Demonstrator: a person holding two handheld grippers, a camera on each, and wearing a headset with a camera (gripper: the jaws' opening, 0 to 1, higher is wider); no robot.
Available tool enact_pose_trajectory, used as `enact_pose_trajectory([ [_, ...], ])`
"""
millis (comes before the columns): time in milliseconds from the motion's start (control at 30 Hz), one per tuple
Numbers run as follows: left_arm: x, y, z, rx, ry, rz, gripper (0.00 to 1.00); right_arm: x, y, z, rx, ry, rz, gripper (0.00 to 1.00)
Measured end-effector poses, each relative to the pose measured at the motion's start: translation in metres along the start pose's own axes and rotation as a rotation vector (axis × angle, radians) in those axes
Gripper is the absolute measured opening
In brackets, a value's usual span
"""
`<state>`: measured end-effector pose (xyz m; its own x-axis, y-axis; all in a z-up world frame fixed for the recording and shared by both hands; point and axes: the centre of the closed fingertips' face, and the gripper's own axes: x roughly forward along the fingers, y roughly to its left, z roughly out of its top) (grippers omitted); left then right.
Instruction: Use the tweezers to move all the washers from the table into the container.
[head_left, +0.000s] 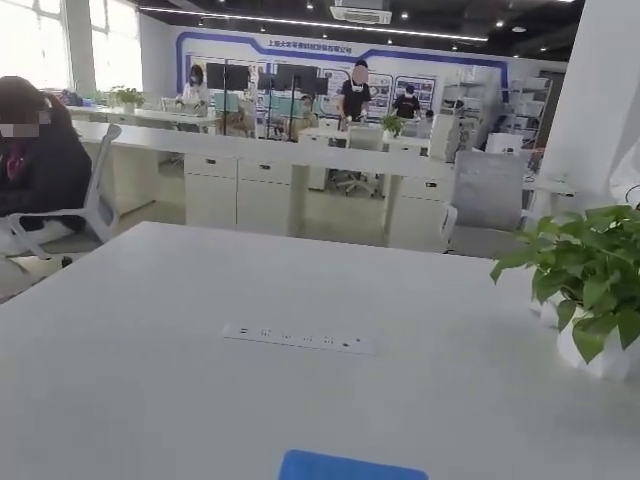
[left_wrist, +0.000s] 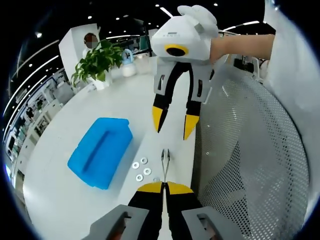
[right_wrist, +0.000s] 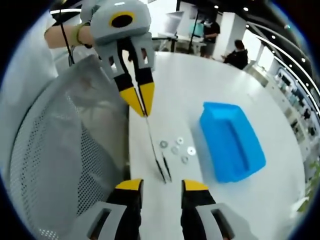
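Left hand-held gripper (left_wrist: 162, 188) clamps tweezers (left_wrist: 165, 159); right hand-held gripper (left_wrist: 173, 126) open. Steer tips to washers (left_wrist: 147, 171) at their 9 o'clock; pinch one gently.

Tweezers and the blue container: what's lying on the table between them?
Five small washers, loose on the white table, lie between the tweezers and the blue container; the right gripper view shows it.

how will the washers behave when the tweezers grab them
The washers lie flat on the smooth table, so they'll probably slide, not roll. They look thin and small, likely light, and hard for the tweezers to catch.
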<state>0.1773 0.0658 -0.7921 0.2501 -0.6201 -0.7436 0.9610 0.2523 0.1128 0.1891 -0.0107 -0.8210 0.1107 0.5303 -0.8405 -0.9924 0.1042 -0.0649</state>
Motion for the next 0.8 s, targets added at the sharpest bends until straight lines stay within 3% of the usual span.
enact_pose_trajectory([
  [100,-0.005,-0.005,0.003,0.016,0.005,0.000,0.00,0.005,0.005,0.003,-0.030,0.012,0.013,0.27],
  [400,-0.015,-0.012,0.020,0.014,-0.028,0.008,0.00,0.029,0.027,0.025,-0.074,-0.043,0.077,0.22],
  [633,-0.016,-0.013,0.026,0.042,-0.024,0.005,0.00,0.042,0.019,0.032,-0.094,-0.082,0.061,0.08],
  [800,-0.020,-0.009,0.029,0.083,-0.011,0.028,0.00,0.043,0.013,0.042,-0.081,-0.133,0.049,0.08],
])
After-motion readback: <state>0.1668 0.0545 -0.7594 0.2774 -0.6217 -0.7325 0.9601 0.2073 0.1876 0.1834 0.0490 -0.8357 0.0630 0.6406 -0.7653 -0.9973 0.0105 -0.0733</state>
